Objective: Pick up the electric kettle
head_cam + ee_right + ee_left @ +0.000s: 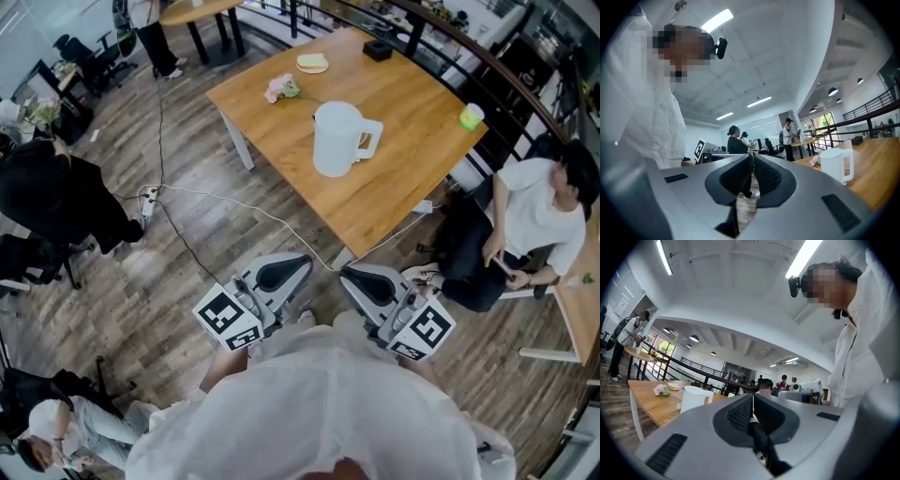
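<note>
- Left claw: fully closed, pads pressed together into 1 thin seam, nothing gripped; held level at 7 o'clock in the head view, over the wooden floor.
- Right claw: closed just as tightly, nothing between the jaws; at 5 o'clock in the head view, just beside the left claw but not touching it.
- Electric kettle: white, upright, lid on, handle turned toward 3 o'clock; standing near the middle of the wooden surface, at 12 o'clock from both claws and well apart from them.
- In the left gripper view, kettle at 9 o'clock of the closed jaws; in the right gripper view, at 3 o'clock of them.
- Also on the surface: pink flower at 10 o'clock of the kettle, yellowish plate at 12 o'clock, black box at 1 o'clock, green cup at 3 o'clock near the edge.
- White cable across the floor, between the surface and the 2 claws; power strip at 9 o'clock of it.
- Seated person in a white shirt at 3 o'clock in the head view, near the surface's corner.
</note>
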Tool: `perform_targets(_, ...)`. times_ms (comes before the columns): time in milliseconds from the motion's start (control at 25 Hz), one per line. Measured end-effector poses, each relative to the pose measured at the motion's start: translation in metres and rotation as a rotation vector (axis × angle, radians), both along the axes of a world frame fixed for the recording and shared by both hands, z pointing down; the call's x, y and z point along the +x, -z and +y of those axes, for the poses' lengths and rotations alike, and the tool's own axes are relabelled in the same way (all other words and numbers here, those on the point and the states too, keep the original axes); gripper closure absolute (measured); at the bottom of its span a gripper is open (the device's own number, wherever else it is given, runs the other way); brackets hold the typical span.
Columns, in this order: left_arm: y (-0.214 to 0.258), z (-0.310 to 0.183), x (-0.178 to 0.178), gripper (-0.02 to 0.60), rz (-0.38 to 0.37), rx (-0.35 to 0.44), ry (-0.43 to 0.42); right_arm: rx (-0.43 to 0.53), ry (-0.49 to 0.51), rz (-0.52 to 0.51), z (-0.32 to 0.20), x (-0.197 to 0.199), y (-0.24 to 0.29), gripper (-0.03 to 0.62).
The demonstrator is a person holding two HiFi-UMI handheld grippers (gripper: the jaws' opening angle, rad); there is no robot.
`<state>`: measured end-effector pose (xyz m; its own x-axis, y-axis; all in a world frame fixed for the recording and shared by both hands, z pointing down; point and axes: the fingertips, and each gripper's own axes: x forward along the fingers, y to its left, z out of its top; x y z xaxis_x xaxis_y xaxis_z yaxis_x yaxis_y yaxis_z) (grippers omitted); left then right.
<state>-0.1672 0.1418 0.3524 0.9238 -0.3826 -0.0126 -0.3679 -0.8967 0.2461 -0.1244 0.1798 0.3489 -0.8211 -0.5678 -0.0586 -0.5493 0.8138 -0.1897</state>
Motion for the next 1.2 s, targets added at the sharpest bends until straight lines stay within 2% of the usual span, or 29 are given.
perform_targets(320,-0.007,-0.029,0.026,0.572,-0.012,-0.006,-0.036,-0.023,-0.048,0.009,-0.048,0.032,-0.014,0.579)
perform_targets(560,-0.005,-0.065,0.054,0.572,-0.032,0.008,-0.016,0.003,0.019,0.001,-0.094,0.057,-0.007,0.579)
perform_targets(760,0.002,-0.098,0.079,0.572,-0.033,0.016,0.018,0.022,0.036,-0.003,-0.130,0.082,-0.001,0.579)
perform_targets(1200,-0.003,-0.136,0.111,0.572,-0.064,-0.010,0.050,0.006,-0.052,0.052,-0.208,0.140,-0.026,0.577)
